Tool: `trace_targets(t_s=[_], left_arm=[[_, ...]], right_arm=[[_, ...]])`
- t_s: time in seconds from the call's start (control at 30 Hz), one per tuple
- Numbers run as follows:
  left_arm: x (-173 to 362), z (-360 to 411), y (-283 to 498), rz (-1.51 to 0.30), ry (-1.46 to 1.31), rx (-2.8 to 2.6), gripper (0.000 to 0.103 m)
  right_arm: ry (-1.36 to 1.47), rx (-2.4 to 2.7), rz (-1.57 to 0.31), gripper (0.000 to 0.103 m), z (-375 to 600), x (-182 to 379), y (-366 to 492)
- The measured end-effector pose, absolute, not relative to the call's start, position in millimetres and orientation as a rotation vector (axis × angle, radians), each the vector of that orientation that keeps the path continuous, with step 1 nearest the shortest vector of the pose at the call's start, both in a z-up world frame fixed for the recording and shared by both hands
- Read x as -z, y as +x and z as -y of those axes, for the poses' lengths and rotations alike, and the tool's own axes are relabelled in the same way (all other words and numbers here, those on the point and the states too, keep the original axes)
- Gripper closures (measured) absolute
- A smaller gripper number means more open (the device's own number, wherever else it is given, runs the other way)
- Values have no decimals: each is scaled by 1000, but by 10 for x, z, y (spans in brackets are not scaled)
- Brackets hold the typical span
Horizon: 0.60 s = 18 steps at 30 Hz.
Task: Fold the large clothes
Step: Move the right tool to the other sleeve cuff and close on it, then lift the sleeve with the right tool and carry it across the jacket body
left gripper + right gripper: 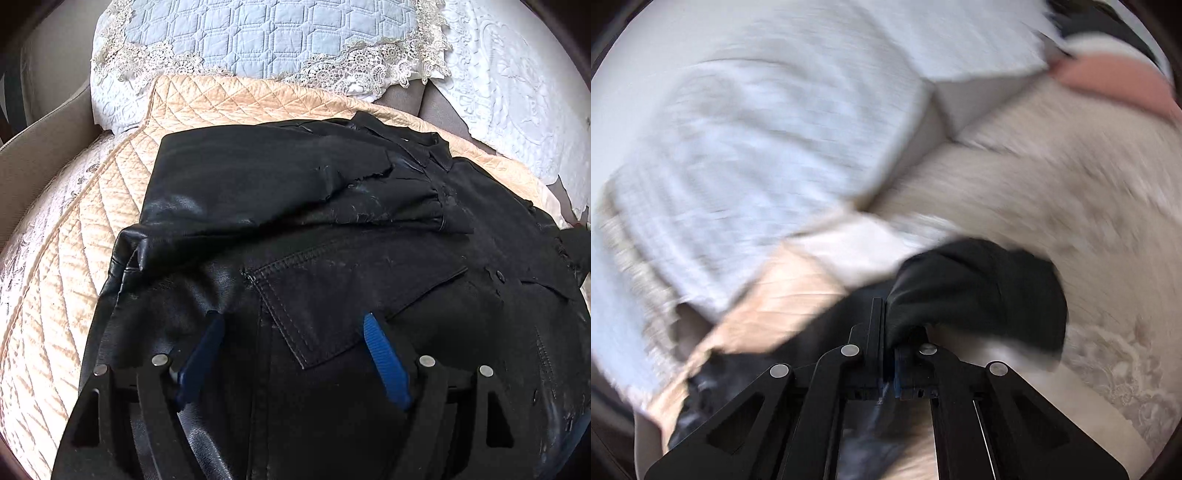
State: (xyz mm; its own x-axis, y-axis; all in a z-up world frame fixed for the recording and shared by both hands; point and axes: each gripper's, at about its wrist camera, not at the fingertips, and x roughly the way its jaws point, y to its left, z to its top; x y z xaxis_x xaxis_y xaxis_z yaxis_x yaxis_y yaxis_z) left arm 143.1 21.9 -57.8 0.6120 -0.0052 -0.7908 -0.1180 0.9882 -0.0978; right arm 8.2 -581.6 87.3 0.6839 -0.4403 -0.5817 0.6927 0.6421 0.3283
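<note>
The left gripper (pixel 293 334) is hovering with its blue-padded fingers (pixel 384 358) spread wide apart, gripping nothing, directly over the black leather jacket (pixel 295 229). Beneath the spread jaws, a stitched patch pocket (pixel 332 295) is lying face up, and the garment is lying partly folded, with a worn, peeling panel (pixel 388 192) doubled across its upper half. The jacket is resting on a peach quilted cover (pixel 74 258), which is spreading over the seat of a sofa; behind it a pale blue quilted cushion (pixel 258 37) with lace trim is leaning against the backrest. In the right wrist view, the right gripper (pixel 884 332) is pressing its fingers together on a fold of the same black jacket (pixel 979 291), the pinched cloth bunching out to the right of the jaws. Around it the picture is heavily motion-blurred: a white textured fabric (pixel 757 147) is filling the upper left and a beige patterned surface (pixel 1052 203) the right.
</note>
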Motion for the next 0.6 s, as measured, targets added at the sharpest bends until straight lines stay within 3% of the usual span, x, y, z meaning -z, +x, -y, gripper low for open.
trace_targets(t_s=[0.13,0.27,0.33,0.5,0.6], left_arm=[[582,-220,1433,-909,-149,-64,23],[587,-220,1427,-905,-152,-62,23],[591,-221,1425,-905,-154,-60,23],[601,-230,1427,-905,-162,-50,21],[610,-240,1426,-904,-169,-42,20]], right_arm=[[425,466,-520,100,5010,-1089,599],[336,285,-660,97,4207,-702,1097],[320,234,-732,91,4011,-408,1278],[365,142,-983,58,3716,474,1426],[407,121,-952,53,3738,485,1230]])
